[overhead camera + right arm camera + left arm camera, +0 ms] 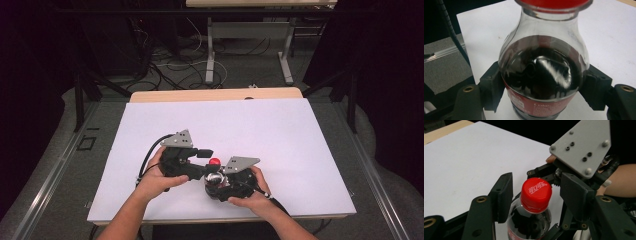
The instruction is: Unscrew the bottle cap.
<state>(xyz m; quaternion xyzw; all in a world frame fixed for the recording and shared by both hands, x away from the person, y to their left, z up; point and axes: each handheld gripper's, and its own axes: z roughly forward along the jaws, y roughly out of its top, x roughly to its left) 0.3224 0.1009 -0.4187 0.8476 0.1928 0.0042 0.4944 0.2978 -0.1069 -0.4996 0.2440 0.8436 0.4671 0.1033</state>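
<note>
A small cola bottle (214, 178) with dark liquid and a red cap (214, 161) stands upright on the white table sheet (260, 125), near its front edge. My right gripper (219, 184) is shut on the bottle's body (541, 70), with a pad (491, 85) pressing on each side just above the red label. My left gripper (205, 163) reaches in from the left at cap height. Its jaws stand on either side of the red cap (536, 193), each with a small gap, so it is open. The right gripper's grey plate (581, 147) sits just behind the cap.
The white sheet covers a wooden table whose far edge (215, 94) shows. Beyond it are the metal legs of another table (210, 55) and loose cables on the floor (165, 65). Grey floor and rails (60, 165) flank the table.
</note>
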